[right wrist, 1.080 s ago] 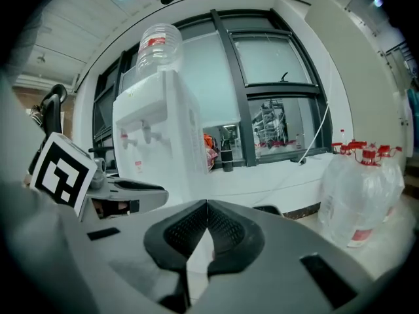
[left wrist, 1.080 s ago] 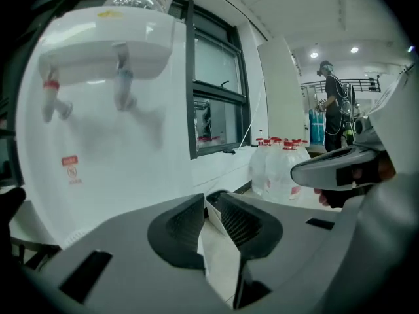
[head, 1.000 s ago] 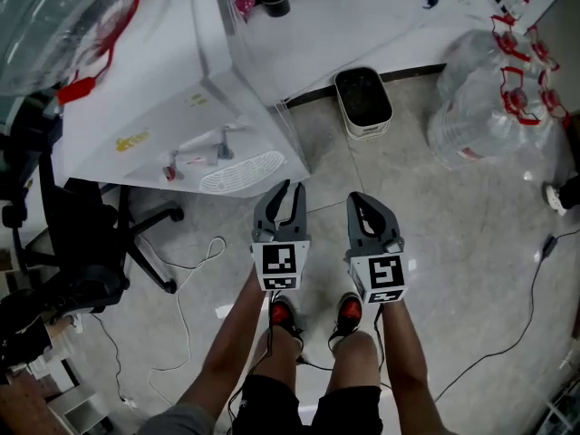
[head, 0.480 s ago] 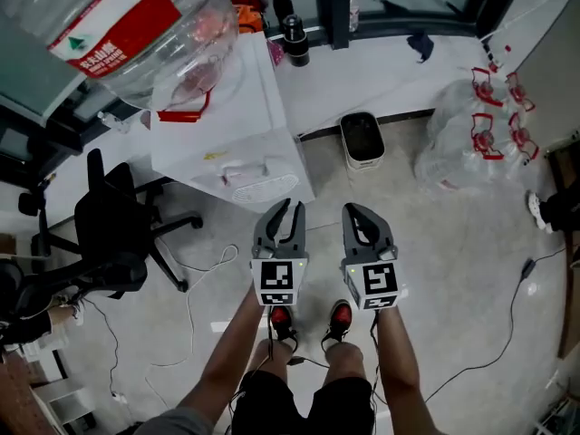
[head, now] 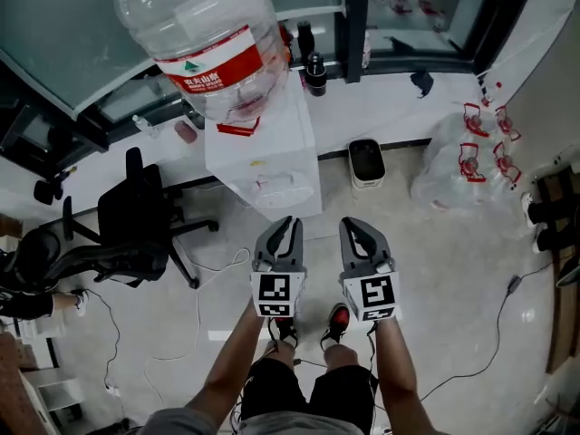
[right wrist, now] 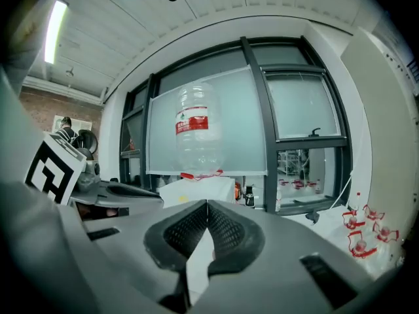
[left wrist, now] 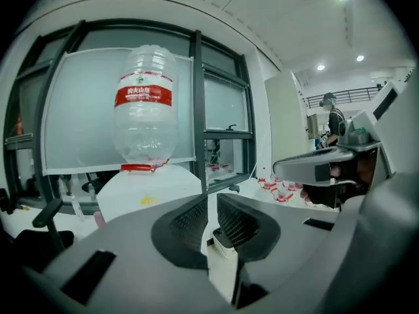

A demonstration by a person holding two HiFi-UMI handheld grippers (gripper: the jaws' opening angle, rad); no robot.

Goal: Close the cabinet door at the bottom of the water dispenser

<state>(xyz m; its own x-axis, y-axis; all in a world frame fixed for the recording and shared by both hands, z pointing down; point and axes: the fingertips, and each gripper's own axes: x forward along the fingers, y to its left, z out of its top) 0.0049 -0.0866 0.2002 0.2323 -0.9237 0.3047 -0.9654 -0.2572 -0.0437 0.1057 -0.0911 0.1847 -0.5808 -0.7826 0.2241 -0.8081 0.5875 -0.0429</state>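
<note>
The white water dispenser (head: pixel 265 166) stands by the window wall with a clear upturned bottle (head: pixel 210 43) with a red label on top. From above, its bottom cabinet door is hidden. Both grippers are held side by side in front of it, well apart from it, pointing at it. My left gripper (head: pixel 290 224) shows a narrow gap between its pads (left wrist: pixel 195 221); its jaws have just been closing, with nothing between them. My right gripper (head: pixel 350 226) has its pads (right wrist: pixel 222 224) meeting at the tips, holding nothing. In both gripper views the dispenser (left wrist: pixel 150 188) (right wrist: pixel 200 190) is straight ahead.
A black office chair (head: pixel 136 234) stands left of the dispenser. A small dark bin (head: pixel 367 164) sits to its right against the wall, and bagged empty water bottles (head: pixel 462 157) lie further right. Thin cables (head: pixel 195 311) trail over the floor near my feet.
Both grippers and the head camera have risen, so the dispenser looks smaller and its whole bottle now shows. The left gripper's jaws have narrowed.
</note>
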